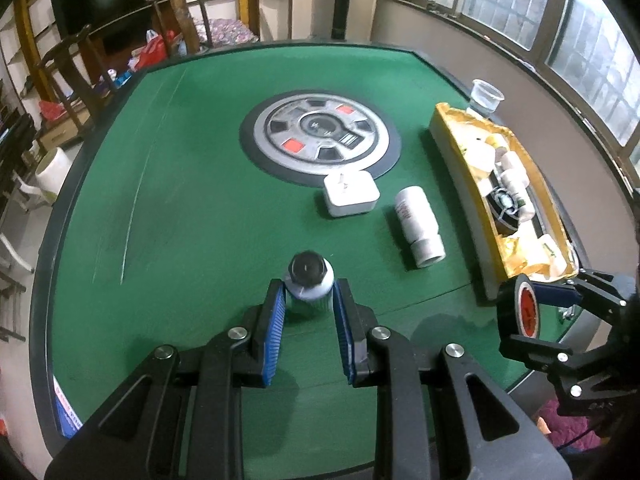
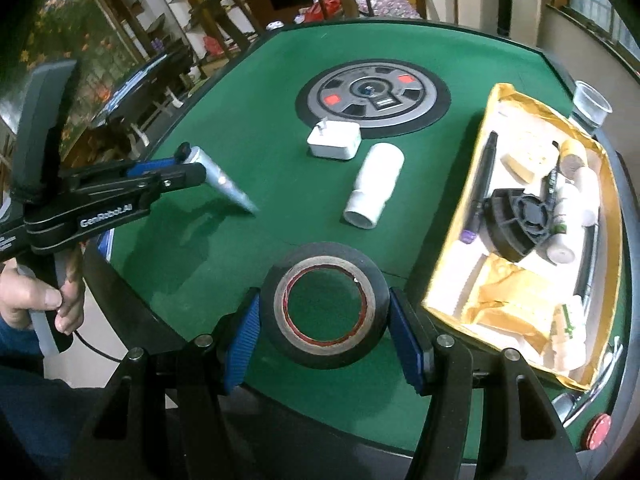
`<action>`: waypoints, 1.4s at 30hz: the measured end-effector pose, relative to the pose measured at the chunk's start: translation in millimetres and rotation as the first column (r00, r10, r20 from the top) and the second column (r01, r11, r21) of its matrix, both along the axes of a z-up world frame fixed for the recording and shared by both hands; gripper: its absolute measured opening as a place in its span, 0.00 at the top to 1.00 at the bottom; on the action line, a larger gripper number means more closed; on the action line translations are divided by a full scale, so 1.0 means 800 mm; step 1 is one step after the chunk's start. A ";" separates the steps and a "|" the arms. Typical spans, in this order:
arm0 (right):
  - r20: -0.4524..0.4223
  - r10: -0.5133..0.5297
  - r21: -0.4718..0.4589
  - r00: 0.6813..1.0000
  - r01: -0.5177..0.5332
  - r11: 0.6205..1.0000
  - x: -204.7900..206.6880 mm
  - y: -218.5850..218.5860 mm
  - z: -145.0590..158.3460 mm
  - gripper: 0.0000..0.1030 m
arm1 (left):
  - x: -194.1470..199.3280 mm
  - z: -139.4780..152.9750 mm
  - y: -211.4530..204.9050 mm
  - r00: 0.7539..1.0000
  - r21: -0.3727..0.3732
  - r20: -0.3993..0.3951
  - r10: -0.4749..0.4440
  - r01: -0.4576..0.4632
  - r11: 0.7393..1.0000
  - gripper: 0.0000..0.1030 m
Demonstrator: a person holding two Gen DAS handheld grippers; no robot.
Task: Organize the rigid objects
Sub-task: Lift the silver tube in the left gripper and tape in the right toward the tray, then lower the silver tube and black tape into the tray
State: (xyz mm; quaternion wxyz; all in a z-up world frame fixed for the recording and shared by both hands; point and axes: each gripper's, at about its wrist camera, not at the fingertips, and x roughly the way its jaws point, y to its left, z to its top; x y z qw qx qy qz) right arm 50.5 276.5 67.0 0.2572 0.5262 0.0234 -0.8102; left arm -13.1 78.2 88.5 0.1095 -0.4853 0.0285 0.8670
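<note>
My left gripper (image 1: 308,286) is shut on a silver tube with a black cap (image 1: 307,280), held above the green table (image 1: 192,184). In the right wrist view the same tube (image 2: 226,182) slants down from the left gripper (image 2: 188,168). My right gripper (image 2: 324,296) is shut on a roll of black tape (image 2: 374,292), its blue pads pressing both sides of the roll, raised over the table's near edge. In the left wrist view the tape (image 1: 522,308) appears edge-on at the right. A white charger (image 2: 334,142) and a white pipe fitting (image 2: 374,184) lie on the felt.
A yellow-lined box (image 2: 452,240) with several small items stands along the right side. Beyond it stands a clear plastic cup (image 2: 591,110). A round control disc (image 2: 372,96) sits in the table's middle. A person's hand (image 2: 40,300) grips the left handle. Chairs and shelves stand behind.
</note>
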 end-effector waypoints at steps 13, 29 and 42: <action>-0.034 -0.114 -0.037 0.993 0.112 0.993 -0.003 0.066 0.019 0.45 | 0.007 0.044 0.061 0.995 0.030 -0.050 -0.091 0.093 0.995 0.79; -0.061 -0.246 -0.052 0.967 0.243 0.969 -0.016 0.161 0.035 0.45 | 0.002 0.092 0.171 0.961 0.106 -0.086 -0.264 0.272 0.956 0.79; -0.048 -0.290 -0.013 0.956 0.290 0.957 -0.061 0.203 0.021 0.45 | -0.064 0.076 0.248 0.956 0.149 -0.032 -0.292 0.294 0.944 0.79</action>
